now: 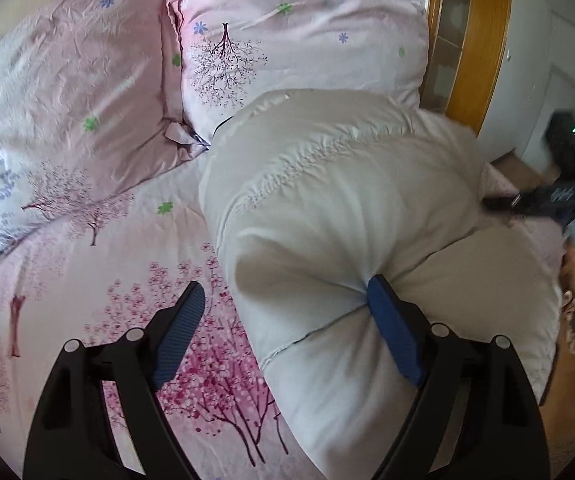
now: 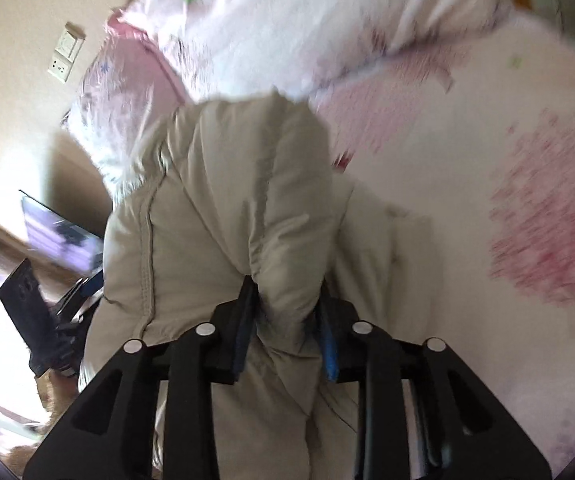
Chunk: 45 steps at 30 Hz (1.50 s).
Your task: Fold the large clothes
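One puffy coat (image 2: 223, 208) in right tongs (image 2: 285, 320)

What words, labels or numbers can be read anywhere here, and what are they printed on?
No text here can be read well enough to quote.
Left pillow: lines of dark script along its left edge, too blurred and warped to read.
Right gripper: small pale markings on its dark body, too small to read.
Wall sockets: no lettering visible.
Beige padded jacket, right pillow and floral bedspread: pattern or plain cloth only, no text.
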Available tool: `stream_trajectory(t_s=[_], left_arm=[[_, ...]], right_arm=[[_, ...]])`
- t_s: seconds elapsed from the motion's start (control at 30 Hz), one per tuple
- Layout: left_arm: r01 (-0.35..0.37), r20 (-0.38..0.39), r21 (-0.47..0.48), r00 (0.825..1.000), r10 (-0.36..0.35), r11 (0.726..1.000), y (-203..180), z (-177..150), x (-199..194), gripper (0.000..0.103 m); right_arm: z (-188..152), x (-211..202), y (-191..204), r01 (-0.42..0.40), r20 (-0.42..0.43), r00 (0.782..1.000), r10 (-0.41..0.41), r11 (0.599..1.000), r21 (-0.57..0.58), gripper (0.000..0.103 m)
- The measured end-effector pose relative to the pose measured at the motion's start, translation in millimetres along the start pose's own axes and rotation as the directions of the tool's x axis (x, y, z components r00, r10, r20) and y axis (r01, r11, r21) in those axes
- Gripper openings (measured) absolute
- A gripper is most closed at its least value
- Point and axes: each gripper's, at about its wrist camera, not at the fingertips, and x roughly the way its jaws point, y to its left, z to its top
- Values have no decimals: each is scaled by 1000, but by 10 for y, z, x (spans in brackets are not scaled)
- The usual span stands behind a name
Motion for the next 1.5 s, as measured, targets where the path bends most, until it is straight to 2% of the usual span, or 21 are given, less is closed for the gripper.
stream_trajectory(t_s=[0.03,0.13,0.17,0.23,0.33,0.43,0.6,0.67,0.73,0.87,0.93,1.03,1.17,1.23,1.27,1.33,1.37,1.5], left_arm=[[-2,-2,-2,1000,2,1000,-3,-7,1,84],[16,-15,-33,1000,-16,999,37,-17,23,84],[17,-15,-39,1000,-18,999,38,-27,28,84],[5,-10,-36,1000,-5,999,14,-45,32,84],[-11,-4,-28,1000,11,1000,-17,-64,26,84],[11,6,-39,1000,-10,999,5,-71,20,84],[83,68,-74,995,-78,994,120,68,-151,83],[77,105,-82,992,-69,994,188,171,-211,83],[35,111,-63,993,-28,997,217,272,-176,83],[19,30,-27,999,-19,999,171,297,113,84],[-15,23,6,1000,15,1000,112,256,179,84],[-52,2,29,999,52,998,82,247,214,84],[-51,-9,27,999,52,998,121,236,240,84],[-49,-9,21,999,49,999,138,228,250,84],[-47,-7,15,999,47,999,142,224,245,84],[-41,9,5,999,40,999,138,209,248,84],[-45,18,4,999,45,999,128,207,250,84],[-42,60,-7,997,43,999,138,247,142,82]], right_arm=[[-5,-168,53,43,66,997,-41,999,-19,34],[-42,-453,185,109,182,979,-97,992,-57,33],[-71,-494,278,104,189,978,-85,990,-90,25],[-128,-463,462,106,164,983,-79,982,-157,17],[-201,-246,692,131,91,990,-111,960,-247,15],[-245,1,600,181,9,983,-184,954,-241,13],[-242,242,337,104,-81,990,-119,980,-170,11],[-251,248,306,83,-92,991,-98,985,-152,10],[-261,271,277,69,-97,992,-83,988,-138,10],[-281,272,266,66,-95,992,-80,987,-144,10],[-285,267,249,64,-90,993,-78,987,-148,10],[-218,195,351,104,-72,990,-118,979,-176,11],[11,-90,504,101,48,994,-94,979,-179,11],[123,-72,550,130,68,991,-119,974,-187,11],[194,21,547,157,52,987,-150,969,-191,11],[245,284,470,200,-33,977,-210,961,-193,10],[253,433,390,187,-86,975,-205,964,-188,10],[256,560,290,170,-132,973,-192,973,-157,10]])
